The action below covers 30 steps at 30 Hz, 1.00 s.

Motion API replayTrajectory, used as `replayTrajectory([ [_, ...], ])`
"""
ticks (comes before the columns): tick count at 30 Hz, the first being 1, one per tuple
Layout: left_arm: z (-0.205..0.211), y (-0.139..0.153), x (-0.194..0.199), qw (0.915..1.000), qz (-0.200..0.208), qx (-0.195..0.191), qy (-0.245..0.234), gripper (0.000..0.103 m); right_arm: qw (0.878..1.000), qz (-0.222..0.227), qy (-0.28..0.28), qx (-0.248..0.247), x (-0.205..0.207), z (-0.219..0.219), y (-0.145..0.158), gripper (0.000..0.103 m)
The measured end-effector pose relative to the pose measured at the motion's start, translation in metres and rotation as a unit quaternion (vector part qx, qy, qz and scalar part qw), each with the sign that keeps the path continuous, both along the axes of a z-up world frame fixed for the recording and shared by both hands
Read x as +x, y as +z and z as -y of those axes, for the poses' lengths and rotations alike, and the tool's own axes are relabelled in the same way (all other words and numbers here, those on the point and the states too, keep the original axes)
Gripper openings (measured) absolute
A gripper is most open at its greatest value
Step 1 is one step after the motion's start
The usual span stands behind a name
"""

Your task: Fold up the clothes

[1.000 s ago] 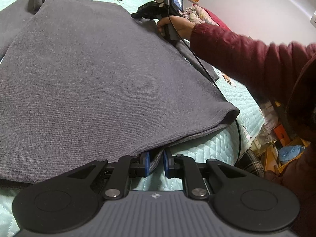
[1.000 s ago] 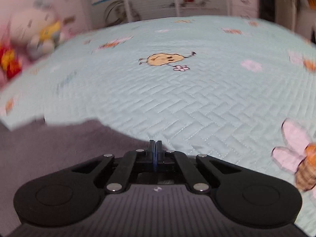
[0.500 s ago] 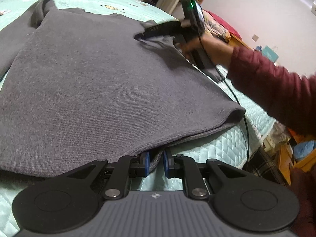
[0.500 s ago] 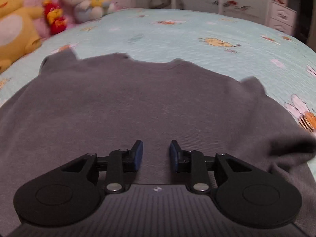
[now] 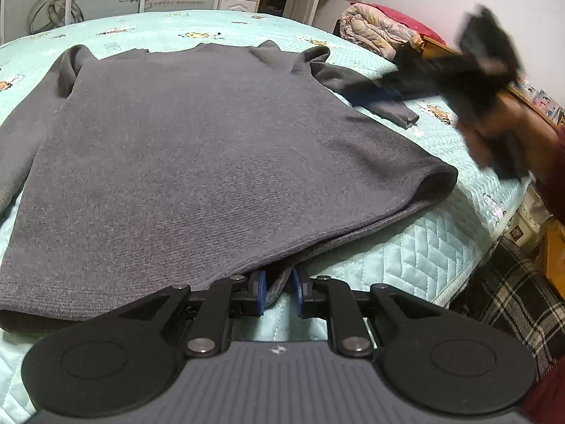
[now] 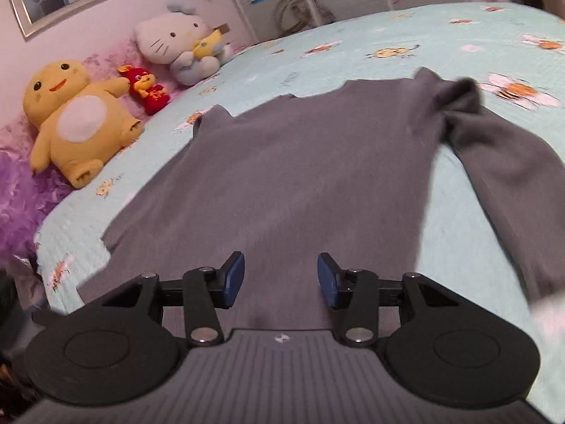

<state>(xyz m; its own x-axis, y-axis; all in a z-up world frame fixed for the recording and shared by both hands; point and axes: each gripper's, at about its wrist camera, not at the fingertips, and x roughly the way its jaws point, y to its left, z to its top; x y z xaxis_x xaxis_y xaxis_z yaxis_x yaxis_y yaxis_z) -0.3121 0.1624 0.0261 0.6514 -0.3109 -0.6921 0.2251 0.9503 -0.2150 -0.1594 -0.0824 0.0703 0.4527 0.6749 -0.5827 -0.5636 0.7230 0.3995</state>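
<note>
Bedroom, quilted mint bedspread (image 5: 441, 247) carrying a grey sweater (image 5: 212, 148) spread flat, hem along the near edge, sleeves out toward both sides. Left gripper (image 5: 279, 291) pinches the hem, jaws nearly closed on fabric, likely anchoring it. Right gripper (image 6: 280, 279) hangs wide open above the body, holding nothing. Knit looks soft, slightly rumpled at the shoulders.

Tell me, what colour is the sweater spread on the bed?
Dark grey sweater, plain knit; clearest in the left wrist view.

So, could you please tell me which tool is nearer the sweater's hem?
Left. The left tool is pinching the sweater's hem; the right tool hovers open above the body.
</note>
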Motion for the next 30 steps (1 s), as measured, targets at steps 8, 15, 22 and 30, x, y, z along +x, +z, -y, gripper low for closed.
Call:
replayTrajectory([
  [8, 0.007, 0.003, 0.002, 0.9997, -0.007, 0.025, -0.003, 0.018, 0.987, -0.032, -0.139, 0.07, -0.039, 0.069, -0.016, 0.047],
  [15, 0.024, 0.008, 0.006, 0.9967, -0.02, 0.079, -0.001, 0.019, 0.996, 0.039, -0.075, 0.0, -0.091, 0.071, -0.01, 0.053],
  [22, 0.039, 0.02, -0.005, 0.9943, -0.026, 0.103, 0.001, 0.034, 0.988, 0.11, -0.049, -0.096, -0.131, 0.057, -0.021, 0.051],
  [30, 0.073, 0.04, -0.025, 0.9916, -0.009, 0.116, -0.055, 0.036, 0.987, 0.11, -0.077, -0.086, -0.123, 0.048, -0.04, 0.042],
])
